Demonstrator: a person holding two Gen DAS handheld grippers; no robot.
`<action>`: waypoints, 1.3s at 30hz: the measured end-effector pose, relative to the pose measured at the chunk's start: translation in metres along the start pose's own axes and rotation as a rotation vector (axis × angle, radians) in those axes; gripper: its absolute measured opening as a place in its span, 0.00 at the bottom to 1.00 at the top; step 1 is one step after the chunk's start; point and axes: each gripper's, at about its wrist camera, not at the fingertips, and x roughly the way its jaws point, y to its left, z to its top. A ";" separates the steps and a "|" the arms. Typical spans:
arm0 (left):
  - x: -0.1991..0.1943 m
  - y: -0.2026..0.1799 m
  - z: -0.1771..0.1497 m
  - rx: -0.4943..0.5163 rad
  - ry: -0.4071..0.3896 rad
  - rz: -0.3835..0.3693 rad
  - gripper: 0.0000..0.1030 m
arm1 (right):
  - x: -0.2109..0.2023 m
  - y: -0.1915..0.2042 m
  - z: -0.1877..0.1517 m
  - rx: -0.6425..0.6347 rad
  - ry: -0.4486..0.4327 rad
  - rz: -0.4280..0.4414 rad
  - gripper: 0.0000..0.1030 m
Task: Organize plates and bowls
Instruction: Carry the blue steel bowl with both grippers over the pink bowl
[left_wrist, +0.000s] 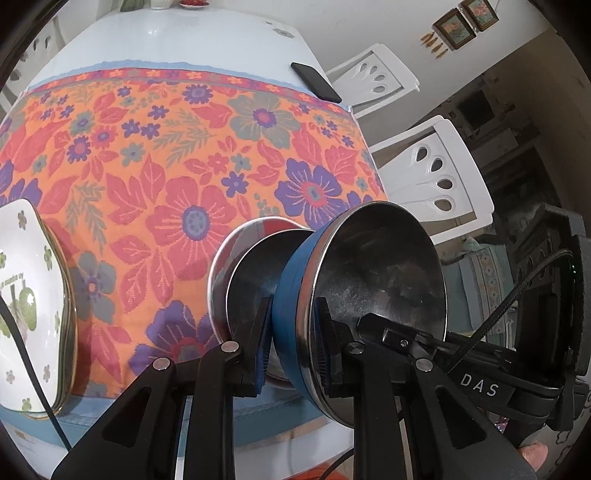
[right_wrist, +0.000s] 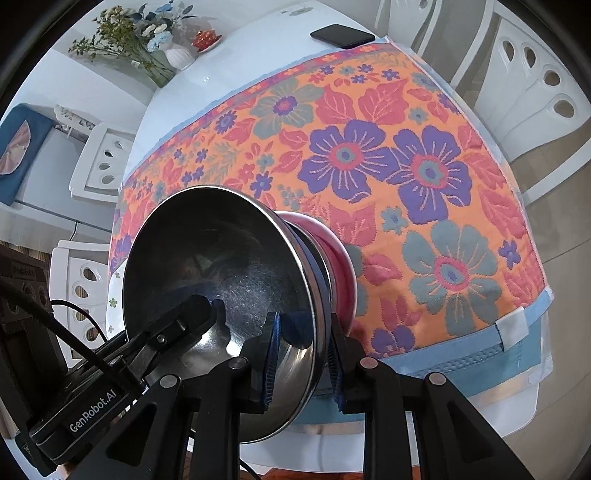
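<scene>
A steel bowl with a blue outside (left_wrist: 384, 269) is held tilted near the table's front edge, above a red bowl with a steel inside (left_wrist: 255, 258). My left gripper (left_wrist: 291, 343) is shut on the blue bowl's rim at one side. My right gripper (right_wrist: 303, 354) is shut on the same blue bowl's (right_wrist: 221, 266) rim at the other side; the red bowl (right_wrist: 340, 262) shows behind it. A stack of white floral plates (left_wrist: 26, 295) lies at the table's front left.
The table has an orange floral cloth (left_wrist: 177, 155). A black phone (left_wrist: 316, 83) lies at its far right edge. White chairs (left_wrist: 436, 173) stand to the right. A flower vase (right_wrist: 177, 55) and a small red dish (right_wrist: 207, 38) stand at the far end.
</scene>
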 end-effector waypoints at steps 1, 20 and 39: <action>0.001 0.000 0.000 0.001 0.002 0.000 0.17 | 0.001 -0.001 0.000 0.004 0.000 0.002 0.22; 0.017 0.000 0.008 0.021 0.024 0.065 0.18 | 0.013 -0.014 0.010 0.036 0.004 -0.002 0.22; -0.009 0.031 0.028 -0.019 -0.024 0.082 0.25 | 0.000 -0.019 0.014 0.044 -0.020 0.015 0.22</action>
